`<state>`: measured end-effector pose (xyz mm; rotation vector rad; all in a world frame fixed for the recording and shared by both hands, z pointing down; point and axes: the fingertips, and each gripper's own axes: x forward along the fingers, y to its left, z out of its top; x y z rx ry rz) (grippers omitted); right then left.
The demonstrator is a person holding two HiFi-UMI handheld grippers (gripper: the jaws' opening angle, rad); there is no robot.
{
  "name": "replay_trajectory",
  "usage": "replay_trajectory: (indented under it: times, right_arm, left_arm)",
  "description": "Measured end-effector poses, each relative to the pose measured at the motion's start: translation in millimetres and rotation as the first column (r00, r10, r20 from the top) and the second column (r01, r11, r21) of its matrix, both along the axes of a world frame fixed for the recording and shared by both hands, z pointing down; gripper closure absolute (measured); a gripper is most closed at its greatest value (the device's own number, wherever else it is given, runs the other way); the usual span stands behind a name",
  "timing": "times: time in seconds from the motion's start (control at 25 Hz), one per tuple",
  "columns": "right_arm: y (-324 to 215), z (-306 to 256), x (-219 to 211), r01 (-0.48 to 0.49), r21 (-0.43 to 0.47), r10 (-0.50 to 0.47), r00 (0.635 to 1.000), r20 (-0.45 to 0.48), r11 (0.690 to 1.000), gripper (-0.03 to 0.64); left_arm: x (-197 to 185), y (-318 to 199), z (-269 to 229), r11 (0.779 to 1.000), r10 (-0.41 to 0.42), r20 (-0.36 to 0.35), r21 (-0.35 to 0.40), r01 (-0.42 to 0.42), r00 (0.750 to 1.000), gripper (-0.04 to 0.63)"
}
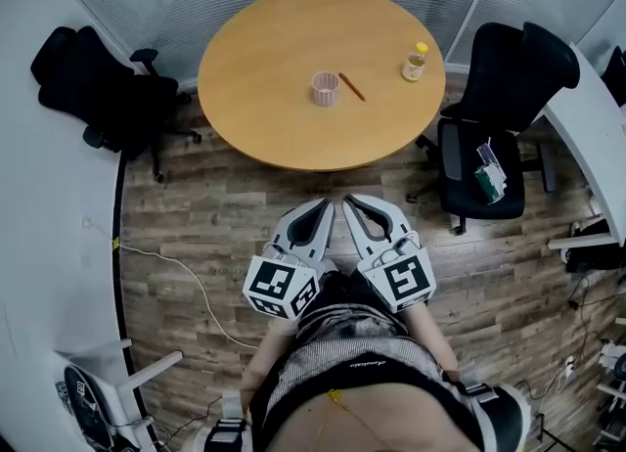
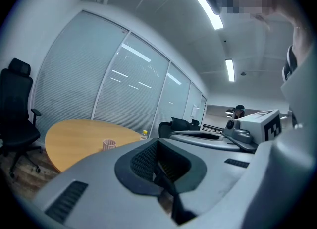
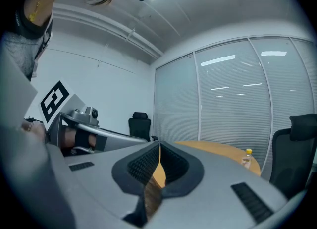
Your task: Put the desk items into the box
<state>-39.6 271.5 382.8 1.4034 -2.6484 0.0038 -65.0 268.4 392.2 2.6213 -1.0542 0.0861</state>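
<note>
Person's torso [image 1: 352,372] fills the bottom of the head view, with both grippers held close in front of it, side by side and nearly touching at the tips.

Left gripper [image 1: 321,207]: jaws pressed together, nothing between them. Its own view shows the ribbed pads meeting with only a dark slit between them.

Right gripper [image 1: 350,205]: jaws likewise pressed together and empty. In its view a thin sliver of table shows through the seam between the pads.

Both grippers point toward the round wooden table [image 1: 284,127] and are held above the plank floor [image 1: 196,205], well short of the table's near edge.

Task items, all on the table and well apart from either gripper:
- Pink ribbed cup [image 1: 325,88], upright, almost straight ahead of the left gripper, near the table's middle.
- Pencil [image 1: 352,86], lying flat just right of the cup, ahead of the right gripper. Contact with the cup cannot be resolved.
- Small bottle with a yellow cap [image 1: 415,63], upright, ahead and to the right of the right gripper, close to the table's far right rim.

Surroundings: one black office chair [image 1: 108,88] sits off to the left of the left gripper. A second black chair [image 1: 499,117] is to the right of the right gripper, with some small flat items [image 1: 489,174] on its seat. White cable [image 1: 186,274] trails across the floor left of the left gripper.
</note>
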Motion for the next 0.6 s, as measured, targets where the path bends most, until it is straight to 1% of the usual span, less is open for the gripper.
replay_trajectory:
  times: [0.12, 0.32, 0.48, 0.6]
  right_arm:
    - [-0.4, 0.4, -3.5, -0.012, -0.003, 0.012, 1.0, -0.009, 1.0, 0.594]
    - [-1.8, 7.9, 0.6, -0.032, -0.028, 0.031, 0.999, -0.026, 0.999, 0.594]
    - [-10.8, 13.1, 2.2, -0.016, -0.051, 0.015, 1.0, -0.022, 0.999, 0.595]
    - [-27.6, 14.4, 2.7, -0.001, -0.049, 0.0, 1.0, -0.025, 0.999, 0.594]
  left_arm:
    - [-6.0, -3.9, 4.1, 1.0, 0.007, -0.003, -0.017, -0.007, 1.0, 0.598]
    - [-2.0, -9.1, 9.8, 0.999, 0.027, -0.015, -0.039, -0.028, 1.0, 0.598]
    - [2.0, -17.4, 12.4, 0.999, 0.018, -0.026, -0.051, -0.019, 1.0, 0.598]
    - [3.9, -31.0, 14.9, 0.998, 0.01, -0.031, -0.062, -0.012, 0.999, 0.598]
